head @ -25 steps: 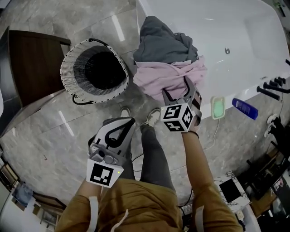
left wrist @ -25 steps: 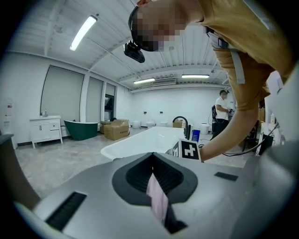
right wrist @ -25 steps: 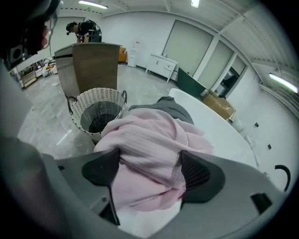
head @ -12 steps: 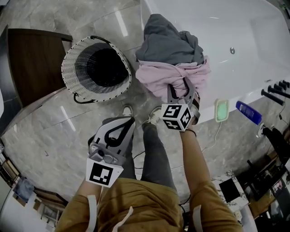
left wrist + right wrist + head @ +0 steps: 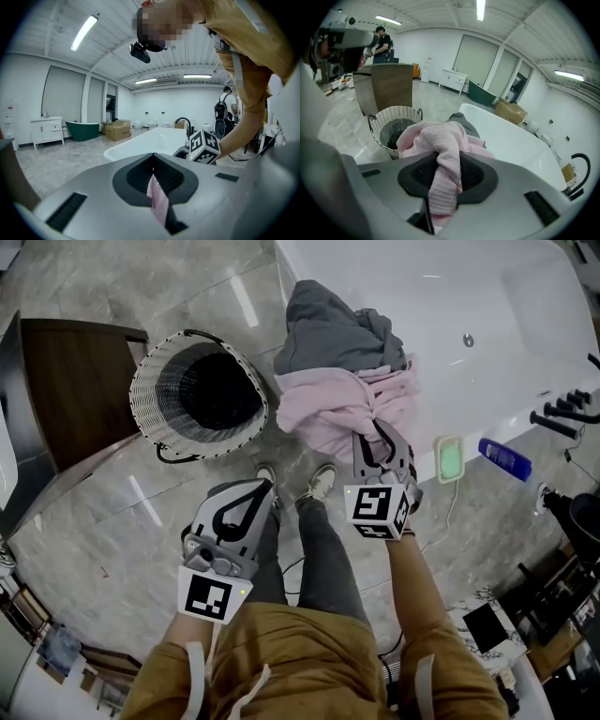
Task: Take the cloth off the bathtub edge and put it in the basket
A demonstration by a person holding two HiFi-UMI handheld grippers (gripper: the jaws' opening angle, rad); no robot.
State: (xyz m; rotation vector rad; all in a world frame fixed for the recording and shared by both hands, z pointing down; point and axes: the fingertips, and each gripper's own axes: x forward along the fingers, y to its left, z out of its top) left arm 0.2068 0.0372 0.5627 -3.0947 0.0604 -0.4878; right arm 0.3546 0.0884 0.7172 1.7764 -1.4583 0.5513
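Observation:
A pink cloth point(image 5: 337, 404) hangs over the white bathtub's point(image 5: 487, 324) near edge, with a grey cloth point(image 5: 333, 329) heaped behind it. My right gripper point(image 5: 375, 427) is at the pink cloth's near hem. Its jaws are closing, and a bunched fold of the pink cloth point(image 5: 445, 154) is pinched between the pads. The white woven basket point(image 5: 145, 413) stands on the floor left of the tub, dark inside. My left gripper point(image 5: 255, 488) hangs over the floor near my legs, jaws together. In its own view a thin pink strip point(image 5: 157, 201) shows in the seam; what it is I cannot tell.
A green soap dish point(image 5: 451, 459) and a blue bottle point(image 5: 504, 459) lie on the tub edge to the right, near a black tap point(image 5: 562, 413). A dark wooden cabinet point(image 5: 70, 381) stands left of the basket. My shoes point(image 5: 323, 482) are just below the cloth.
The right gripper's jaws have gone from wide open around the pink cloth's hem to pinched on a fold of it. The left gripper has not moved.

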